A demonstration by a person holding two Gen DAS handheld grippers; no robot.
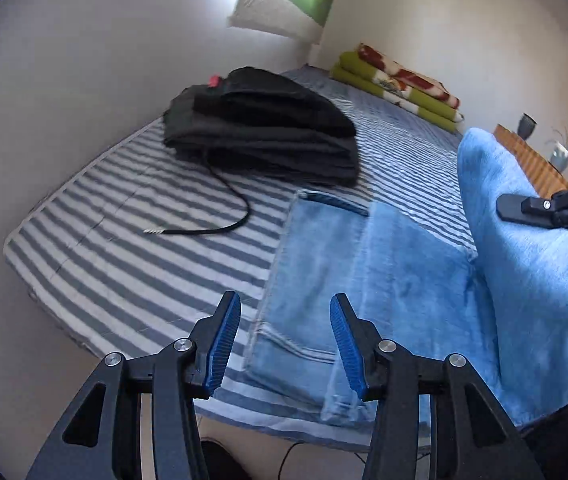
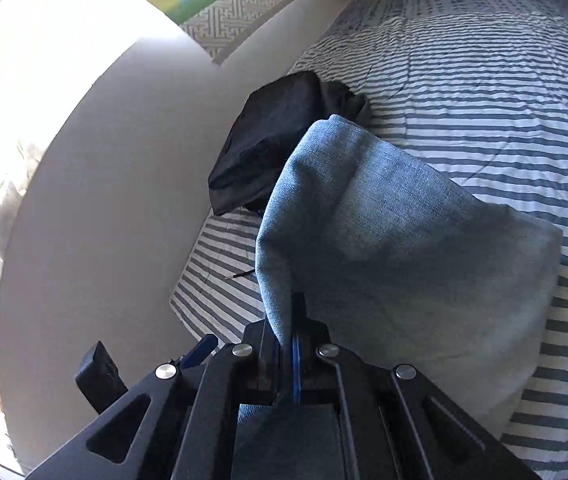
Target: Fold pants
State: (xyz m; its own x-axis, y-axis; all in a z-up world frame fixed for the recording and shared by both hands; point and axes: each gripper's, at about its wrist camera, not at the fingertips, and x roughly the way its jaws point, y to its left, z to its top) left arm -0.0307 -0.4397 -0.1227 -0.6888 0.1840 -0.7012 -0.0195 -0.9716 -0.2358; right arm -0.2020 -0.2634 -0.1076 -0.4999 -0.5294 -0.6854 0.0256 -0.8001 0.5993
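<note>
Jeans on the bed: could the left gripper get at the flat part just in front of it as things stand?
Probably yes. The left gripper is open and empty above the flat part of the jeans, with nothing between. The right gripper holds the lifted part off to one side.

The left gripper [image 1: 286, 344] is seen with jaws apart and nothing between them, above light blue jeans [image 1: 316, 280] laid on the striped bed [image 1: 132, 240]; part of the jeans is lifted at the right by the right gripper [image 1: 502, 205]; a folded black garment pile [image 1: 268, 132] lies beyond, its drawstring [image 1: 228, 208] trailing.
</note>
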